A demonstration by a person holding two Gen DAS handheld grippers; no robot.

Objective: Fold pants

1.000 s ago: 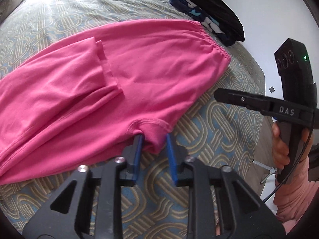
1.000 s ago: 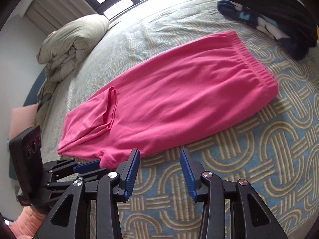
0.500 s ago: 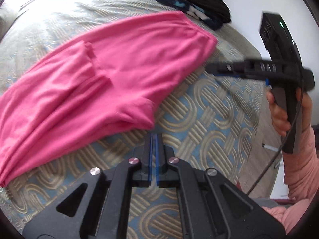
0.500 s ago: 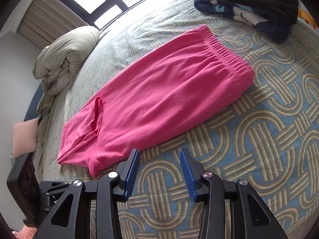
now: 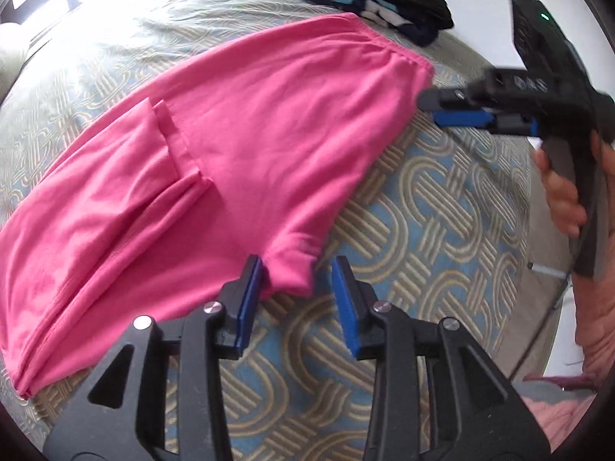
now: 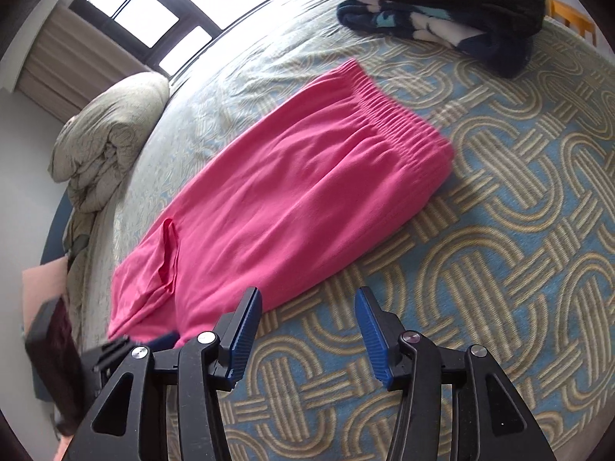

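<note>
Pink pants flat on patterned bedspread, waistband toward 1 o'clock. My left gripper spread, crotch corner between fingers (unpinched). My right gripper spread over bedspread.

The left wrist camera sits just behind the left claw and looks forward along its fingers, low and close over the bed, with a corner of the pink pants right at the fingertips. The right claw shows to its upper right, beyond the waistband end.

The right wrist camera sits behind the right claw, higher and further back, facing along the pants toward the window. The left claw shows low on its left.

Both views share the pants, the patterned bed cover and the dark clothes pile beyond the claws.
</note>
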